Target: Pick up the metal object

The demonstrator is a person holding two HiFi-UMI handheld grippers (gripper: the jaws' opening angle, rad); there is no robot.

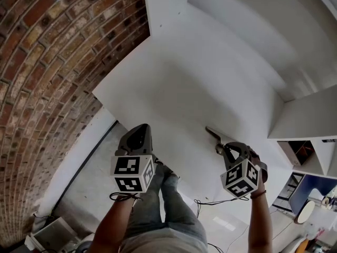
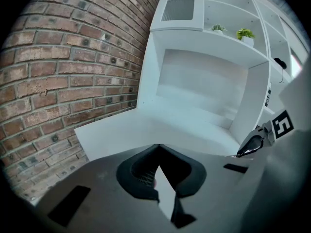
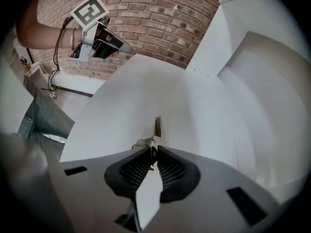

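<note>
Leftmost, the left gripper (image 1: 138, 136) is held over the near edge of the white worktop (image 1: 174, 83), its fingers (image 2: 138, 171) pressed together on nothing. Well to its right, the metal object (image 1: 212, 134) is clamped between the closed fingers of the right gripper (image 1: 224, 151). Its long axis runs in line with those fingers, projecting past their tips and away from the person. Whether it is clear of the worktop cannot be told. The lift is judged to fall to the right gripper.
</note>
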